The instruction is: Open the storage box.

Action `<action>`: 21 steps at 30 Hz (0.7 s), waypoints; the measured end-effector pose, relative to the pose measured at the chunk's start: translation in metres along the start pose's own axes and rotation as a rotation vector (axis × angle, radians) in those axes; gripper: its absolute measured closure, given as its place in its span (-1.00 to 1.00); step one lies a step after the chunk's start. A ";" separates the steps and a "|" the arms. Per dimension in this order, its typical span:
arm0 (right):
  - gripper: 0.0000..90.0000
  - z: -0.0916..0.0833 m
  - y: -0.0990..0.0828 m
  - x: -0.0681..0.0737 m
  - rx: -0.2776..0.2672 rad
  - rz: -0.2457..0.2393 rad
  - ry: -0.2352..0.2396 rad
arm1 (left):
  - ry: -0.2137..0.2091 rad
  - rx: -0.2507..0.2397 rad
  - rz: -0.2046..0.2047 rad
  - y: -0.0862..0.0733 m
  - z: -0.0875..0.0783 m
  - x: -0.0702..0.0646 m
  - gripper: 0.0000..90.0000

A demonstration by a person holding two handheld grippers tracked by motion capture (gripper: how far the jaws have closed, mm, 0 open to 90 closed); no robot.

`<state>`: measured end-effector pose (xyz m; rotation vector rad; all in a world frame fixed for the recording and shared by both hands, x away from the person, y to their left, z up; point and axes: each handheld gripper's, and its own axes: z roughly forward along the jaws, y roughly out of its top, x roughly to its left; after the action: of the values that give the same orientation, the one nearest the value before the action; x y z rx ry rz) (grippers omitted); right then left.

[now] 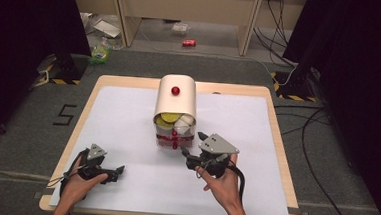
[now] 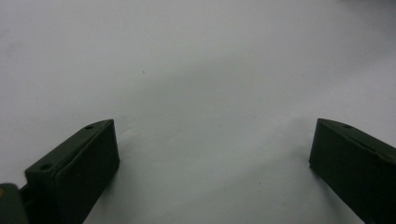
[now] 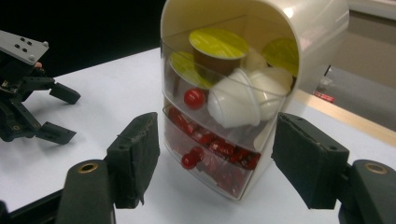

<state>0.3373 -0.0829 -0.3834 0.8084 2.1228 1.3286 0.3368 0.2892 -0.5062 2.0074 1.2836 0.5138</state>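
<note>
1. A white table top (image 1: 123, 183) lies under a fixed overhead camera; a person's two forearms come in from the near edge, each hand holding a black two-jaw gripper
2. Near the middle of the table stands a cream drawer cabinet (image 1: 176, 102) with a rounded top and a red knob on its top face
3. The cabinet's clear front faces the person. In the right gripper view the cabinet (image 3: 261, 28) shows two see-through drawers stacked one above the other
4. The upper drawer (image 3: 224, 93) holds yellow-lidded capsules and white capsules, and has a red knob (image 3: 194, 98) on its front
5. The lower drawer (image 3: 210, 154) holds red wrapped items and has its own red knob (image 3: 189, 161), which sticks out toward the camera
6. The right gripper (image 1: 195, 144) sits just in front of the cabinet, near the lower drawer. Its jaws stand partly apart with nothing pressed between them, and the cabinet lies beyond them, not touching them
7. The left gripper (image 1: 120, 170) rests low over the table at the near left, well apart from the cabinet. Its jaws are spread wide over bare white surface and hold nothing
8. The left gripper (image 3: 56, 114) also appears at the left of the right gripper view, jaws parted
</note>
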 end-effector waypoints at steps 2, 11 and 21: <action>-0.27 0.002 0.003 0.001 -0.007 -0.003 0.004 | 0.000 0.000 0.000 0.000 0.000 0.000 -0.99; -0.26 0.011 0.014 0.004 -0.022 -0.019 0.012 | 0.000 0.000 0.000 0.000 0.000 0.000 -0.99; -0.26 0.023 0.019 0.006 -0.042 -0.028 0.013 | 0.000 0.000 0.000 0.000 0.000 0.000 -0.99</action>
<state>0.3535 -0.0576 -0.3756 0.7520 2.1012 1.3626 0.3369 0.2892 -0.5062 2.0077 1.2834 0.5133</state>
